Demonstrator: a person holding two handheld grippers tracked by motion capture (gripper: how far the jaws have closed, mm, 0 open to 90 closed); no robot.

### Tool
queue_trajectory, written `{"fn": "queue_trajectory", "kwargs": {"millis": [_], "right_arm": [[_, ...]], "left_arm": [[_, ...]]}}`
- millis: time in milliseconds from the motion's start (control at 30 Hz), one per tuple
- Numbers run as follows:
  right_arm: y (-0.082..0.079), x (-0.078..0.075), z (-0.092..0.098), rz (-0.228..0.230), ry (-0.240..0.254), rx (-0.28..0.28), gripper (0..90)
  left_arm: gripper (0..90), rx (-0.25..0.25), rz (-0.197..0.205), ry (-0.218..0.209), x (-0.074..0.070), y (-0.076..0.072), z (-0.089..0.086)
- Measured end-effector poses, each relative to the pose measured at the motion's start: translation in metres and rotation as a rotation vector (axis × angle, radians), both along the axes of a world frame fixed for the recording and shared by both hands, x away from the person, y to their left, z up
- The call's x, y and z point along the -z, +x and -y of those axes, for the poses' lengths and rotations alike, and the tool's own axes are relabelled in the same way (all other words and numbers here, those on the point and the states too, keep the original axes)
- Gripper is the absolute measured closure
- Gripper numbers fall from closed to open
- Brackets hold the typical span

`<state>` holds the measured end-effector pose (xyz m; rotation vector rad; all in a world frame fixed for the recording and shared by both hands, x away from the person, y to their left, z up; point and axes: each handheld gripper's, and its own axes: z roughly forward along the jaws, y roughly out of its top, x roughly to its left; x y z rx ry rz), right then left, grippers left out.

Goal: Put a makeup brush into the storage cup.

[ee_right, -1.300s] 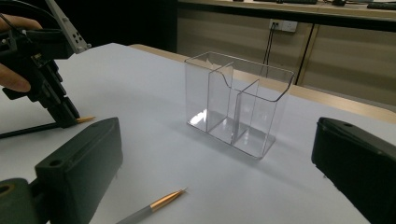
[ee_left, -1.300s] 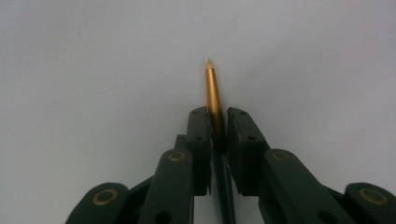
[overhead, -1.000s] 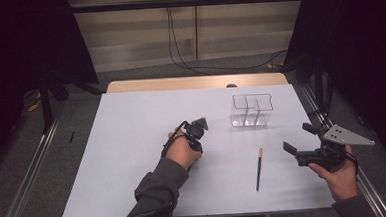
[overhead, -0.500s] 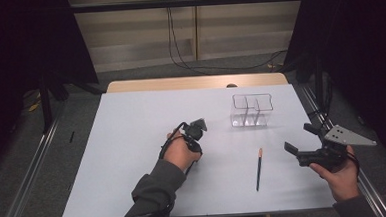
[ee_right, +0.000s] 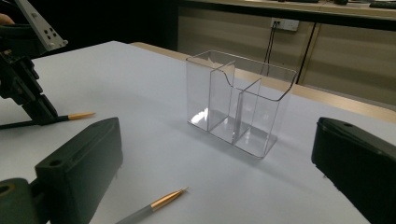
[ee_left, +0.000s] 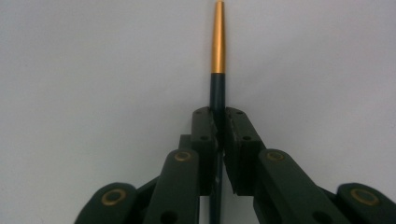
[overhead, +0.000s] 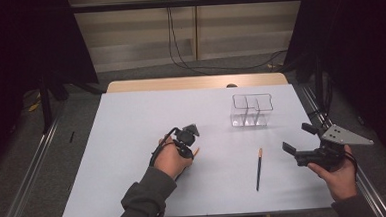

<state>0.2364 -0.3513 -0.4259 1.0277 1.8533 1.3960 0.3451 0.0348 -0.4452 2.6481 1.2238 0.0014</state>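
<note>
Work in hand: gathering two slim gold-tipped brushes from the white desk, judged to be bound for the clear organizer.
Left gripper: jaws pinched onto the first brush; the dark handle runs between the pads and the gold ferrule points away. The jaws have just been closing, with the handle between them.
First brush, position: low at the desk surface near the middle, its gold tip peeking out beside the left gripper in the high view; whether it has left the surface cannot be told.
Right gripper: jaws spread wide, nothing between them, held over the right edge of the desk.
Second brush: lying flat on the desk, untouched, between the two grippers and near the right one.
Organizer: upright toward the far right of the desk, its compartments empty.
Progress: first grasp made; judged left are lifting, carrying, placing, then the second brush.
Change from earlier frame: the left gripper sits slightly lower over its brush; the right gripper, second brush and organizer are unmoved.
</note>
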Motion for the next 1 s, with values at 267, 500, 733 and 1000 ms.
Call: {"fn": "queue_trajectory", "kwargs": {"millis": [267, 500, 733, 1000], "right_arm": [[0.000, 0.001, 0.003, -0.003, 0.009, 0.003, 1.7], [-0.001, 0.001, 0.004, -0.002, 0.006, 0.010, 1.7], [-0.001, 0.001, 0.003, 0.001, 0.006, 0.001, 1.7], [0.000, 0.001, 0.000, -0.003, -0.002, 0.003, 1.7]], "left_arm": [[83.2, 0.014, 0.043, -0.033, 0.001, 0.005, 0.013], [75.7, 0.026, 0.032, -0.038, 0.001, 0.003, 0.016], [76.5, 0.038, 0.014, -0.023, 0.000, -0.003, 0.007], [79.3, 0.052, 0.004, -0.003, -0.001, -0.011, -0.003]]}}
